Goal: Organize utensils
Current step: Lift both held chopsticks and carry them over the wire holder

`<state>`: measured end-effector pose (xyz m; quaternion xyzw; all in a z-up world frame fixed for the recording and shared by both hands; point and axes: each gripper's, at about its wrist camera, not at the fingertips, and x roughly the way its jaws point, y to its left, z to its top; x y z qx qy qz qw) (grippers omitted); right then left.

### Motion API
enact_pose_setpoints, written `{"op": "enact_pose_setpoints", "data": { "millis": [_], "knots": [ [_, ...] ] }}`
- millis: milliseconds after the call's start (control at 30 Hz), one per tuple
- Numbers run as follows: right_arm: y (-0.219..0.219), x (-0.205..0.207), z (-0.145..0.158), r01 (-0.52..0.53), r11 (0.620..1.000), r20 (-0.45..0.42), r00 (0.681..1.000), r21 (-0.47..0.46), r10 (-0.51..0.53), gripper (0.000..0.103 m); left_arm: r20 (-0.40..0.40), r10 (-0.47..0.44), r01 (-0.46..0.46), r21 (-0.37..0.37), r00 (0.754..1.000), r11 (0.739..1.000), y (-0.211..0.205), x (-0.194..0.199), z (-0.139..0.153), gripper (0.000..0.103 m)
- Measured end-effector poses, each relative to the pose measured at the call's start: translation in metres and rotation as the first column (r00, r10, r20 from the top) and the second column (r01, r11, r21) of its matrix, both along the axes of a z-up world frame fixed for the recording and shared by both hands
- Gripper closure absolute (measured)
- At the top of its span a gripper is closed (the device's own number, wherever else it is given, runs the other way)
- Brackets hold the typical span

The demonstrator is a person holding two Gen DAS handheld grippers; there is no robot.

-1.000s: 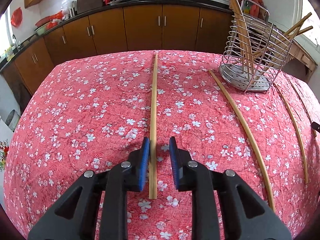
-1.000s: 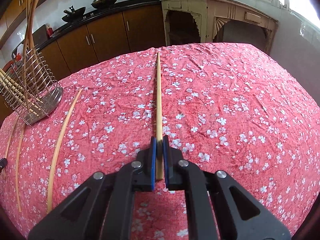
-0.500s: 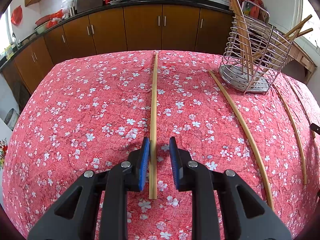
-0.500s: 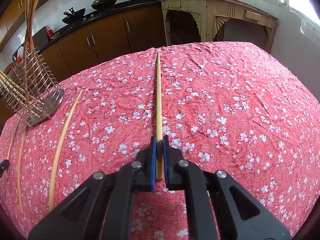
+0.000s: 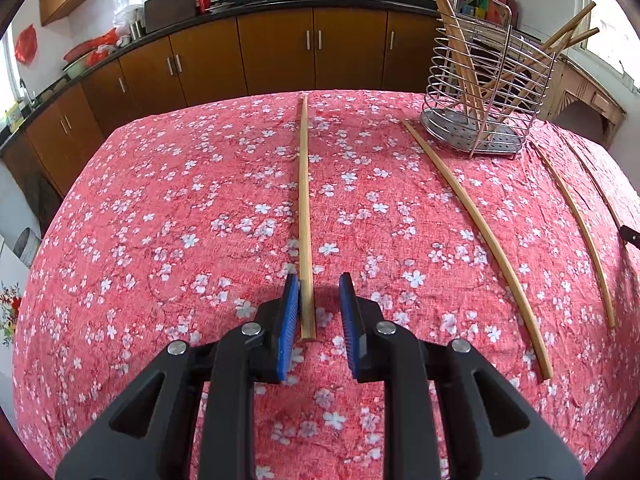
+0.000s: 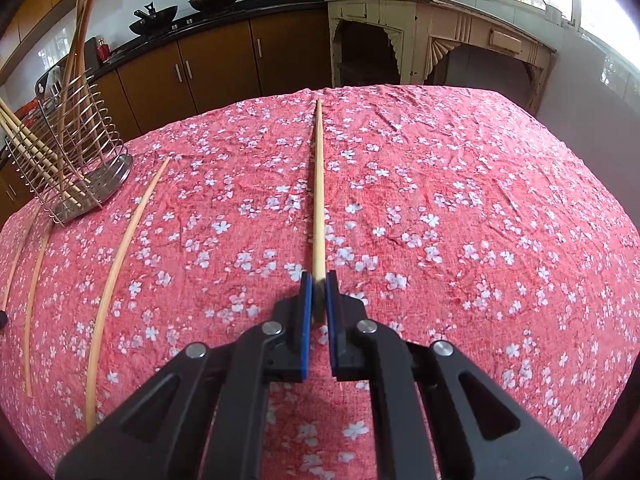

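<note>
A table draped in a red floral cloth (image 5: 168, 220) fills both views. The left gripper (image 5: 319, 286) points down at the cloth with its blue pads (image 5: 291, 312) spread a little; a straight bamboo chopstick (image 5: 305, 216) lies between them, its near end just beside the left pad, while a clear gap separates it from the right pad, so nothing presses on it from both sides. That stick runs away across the cloth toward the far table edge. To its right a second, curved-looking chopstick (image 5: 476, 232) lies on the cloth, and further right a thinner one (image 5: 576, 220) lies near the table's edge. Behind them stands a wire utensil holder (image 5: 480, 92) on a perforated steel base, with several chopsticks leaning inside it. In the right wrist view the right gripper (image 6: 319, 280) has its pads pressed onto the near end of another long chopstick (image 6: 319, 200), pinching it; the rest of that stick stretches forward over the cloth toward the far edge. To the left of it a loose chopstick (image 6: 120, 264) rests on the cloth, two thinner ones lie beyond near the table's left side, and the same wire holder (image 6: 68, 152) stands at the far left, well apart from the pinched stick
</note>
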<state>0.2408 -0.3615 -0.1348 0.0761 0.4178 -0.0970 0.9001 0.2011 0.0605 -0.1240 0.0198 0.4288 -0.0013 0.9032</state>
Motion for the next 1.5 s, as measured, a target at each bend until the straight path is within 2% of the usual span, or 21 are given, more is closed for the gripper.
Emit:
{"op": "enact_pose_setpoints", "data": {
  "millis": [133, 267, 467, 600, 700, 933, 1167, 1500],
  "knots": [
    [-0.003, -0.003, 0.001, -0.002, 1.000, 0.007, 1.000, 0.016, 0.001, 0.095, 0.002, 0.016, -0.016, 0.008, 1.000, 1.000, 0.001, -0.002, 0.000, 0.096],
    [-0.005, -0.014, 0.009, -0.009, 1.000, 0.045, 0.999, 0.025, 0.008, 0.095, 0.013, 0.028, -0.028, -0.023, 1.000, 0.999, 0.007, -0.007, 0.003, 0.096],
    [-0.006, -0.040, 0.049, -0.007, 0.999, 0.188, 0.982, -0.036, 0.014, 0.096, 0.156, 0.020, -0.015, -0.032, 0.988, 0.999, 0.013, -0.027, 0.036, 0.096],
    [-0.004, -0.055, 0.083, -0.001, 0.997, 0.292, 0.956, -0.073, 0.023, 0.096, 0.274, 0.039, -0.022, -0.066, 0.961, 0.998, 0.018, -0.040, 0.072, 0.096],
    [-0.003, -0.065, 0.110, 0.001, 0.997, 0.375, 0.926, -0.081, 0.030, 0.096, 0.364, 0.064, -0.036, -0.083, 0.929, 0.996, 0.022, -0.048, 0.100, 0.096],
    [-0.002, -0.073, 0.161, -0.015, 0.997, 0.498, 0.866, -0.076, 0.051, 0.096, 0.499, 0.093, -0.054, -0.093, 0.862, 0.994, 0.023, -0.058, 0.145, 0.096],
    [0.004, -0.077, 0.193, -0.057, 0.997, 0.558, 0.827, -0.046, 0.074, 0.096, 0.558, 0.113, -0.064, -0.107, 0.822, 0.992, 0.023, -0.058, 0.171, 0.096],
    [0.019, -0.087, 0.215, -0.133, 0.991, 0.585, 0.802, -0.024, 0.122, 0.096, 0.589, 0.096, -0.038, -0.111, 0.803, 0.993, 0.015, -0.064, 0.181, 0.096]
  ]
}}
